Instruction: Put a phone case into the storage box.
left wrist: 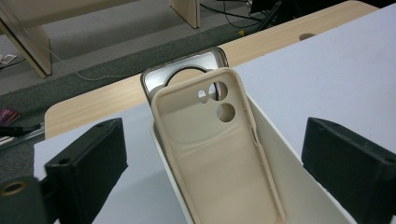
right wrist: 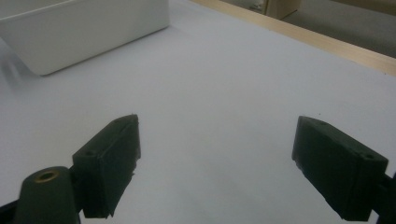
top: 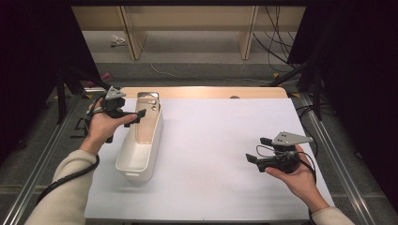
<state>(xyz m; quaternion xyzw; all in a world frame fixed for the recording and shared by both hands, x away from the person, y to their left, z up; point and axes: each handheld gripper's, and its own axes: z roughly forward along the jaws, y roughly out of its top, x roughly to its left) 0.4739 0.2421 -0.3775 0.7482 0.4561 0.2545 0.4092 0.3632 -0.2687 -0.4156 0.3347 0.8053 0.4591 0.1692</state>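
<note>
Left gripper [top: 136, 115] has its jaws wide, empty, over the phone case [left wrist: 219, 154] leaning in the white bin [top: 136, 161]; a bump could topple it. Right gripper [top: 256, 160] jaws are wide too.

Grey floor [top: 197, 51], wooden shelving [top: 187, 18] behind

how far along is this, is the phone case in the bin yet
Done: the beige phone case leans inside the white bin against a phone standing at its far end. In hand: nothing; the left tool is open just outside the case, and the right tool is open over the white mat. Left: seemingly only pulling the left tool away.
</note>
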